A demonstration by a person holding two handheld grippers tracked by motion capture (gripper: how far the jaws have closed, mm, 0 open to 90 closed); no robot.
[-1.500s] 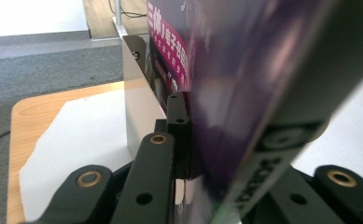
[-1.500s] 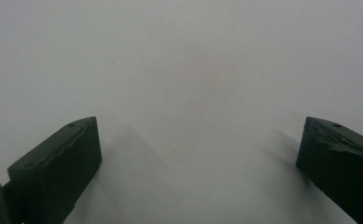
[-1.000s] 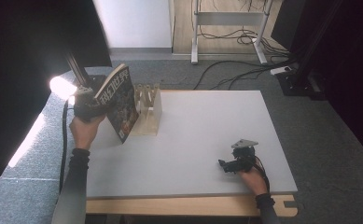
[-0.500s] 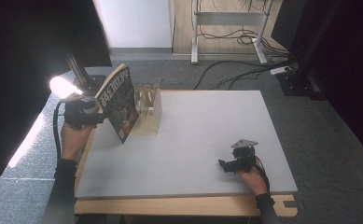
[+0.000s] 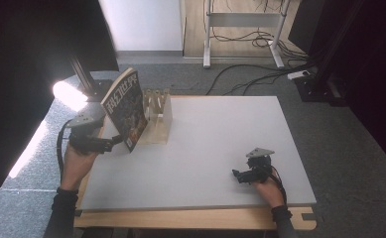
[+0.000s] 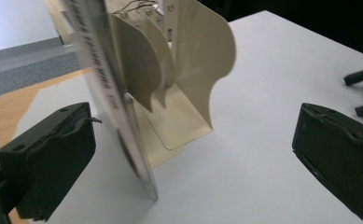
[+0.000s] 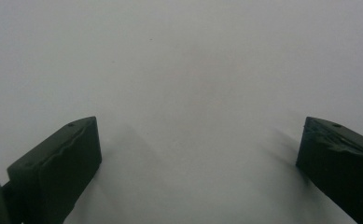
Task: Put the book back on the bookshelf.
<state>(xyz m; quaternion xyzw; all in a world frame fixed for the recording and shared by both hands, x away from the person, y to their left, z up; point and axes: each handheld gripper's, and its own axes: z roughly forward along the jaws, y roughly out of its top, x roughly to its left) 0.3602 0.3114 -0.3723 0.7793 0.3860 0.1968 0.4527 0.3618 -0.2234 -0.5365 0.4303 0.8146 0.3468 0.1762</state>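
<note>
A magazine [image 5: 126, 110] stands tilted on the table [image 5: 210, 148] at its far left, leaning against the left side of a divider rack [image 5: 159, 115]. The left gripper [image 5: 112, 144] sits just left of the magazine. The right gripper [image 5: 237, 174] rests well apart, near the table's near right edge.

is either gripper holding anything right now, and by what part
Nothing is held. The left gripper has its jaws wide open, the magazine standing free between them against the rack. The right gripper is open over bare table.
</note>
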